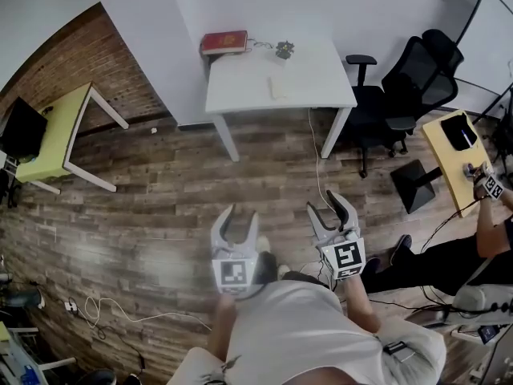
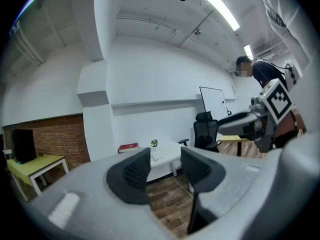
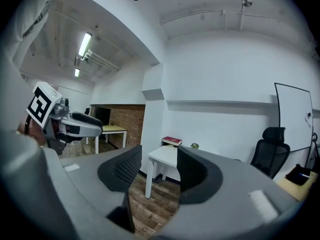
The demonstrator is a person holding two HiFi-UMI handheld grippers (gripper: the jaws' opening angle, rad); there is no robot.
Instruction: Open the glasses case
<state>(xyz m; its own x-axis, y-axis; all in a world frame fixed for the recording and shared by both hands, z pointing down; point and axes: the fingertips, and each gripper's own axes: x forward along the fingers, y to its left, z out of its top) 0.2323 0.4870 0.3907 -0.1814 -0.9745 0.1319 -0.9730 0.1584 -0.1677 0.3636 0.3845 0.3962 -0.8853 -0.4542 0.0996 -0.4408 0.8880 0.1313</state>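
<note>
Case (image 1: pixel 278 87): a small pale oblong, too far off to show detail. It lies flat on the white table (image 1: pixel 309 83) near the middle of the top, and nothing touches it. From the person's place the table stands at 12 o'clock, against the white wall.

On the same top, a red book (image 1: pixel 224 42) lies at 10 o'clock from the case, at the back left corner. A small plant (image 1: pixel 284 50) stands at 12 o'clock from the case, at the back edge. Both are clear of the case.

Left gripper (image 1: pixel 243 215): held out roughly level above the wood floor (image 1: pixel 160 207) and well short of the table. Its jaws stand apart and empty; its own view shows only floor and the table between the pads.

Right gripper (image 1: pixel 321 201): beside the left one, at its 3 o'clock, and likewise roughly level. Its jaws are also spread with nothing between them; its own view shows the table's corner and leg through the gap.

Surroundings:
- A yellow table (image 1: pixel 56 127) with a black monitor (image 1: pixel 22 128) stands at 10 o'clock.
- Black chairs (image 1: pixel 409 79) stand at 2 o'clock, just beside the white table.
- A second person (image 1: pixel 449 255) sits at 3 o'clock by a yellow desk (image 1: pixel 453 155).
- A white cable (image 1: pixel 314 159) hangs from the table's front edge to the floor.
</note>
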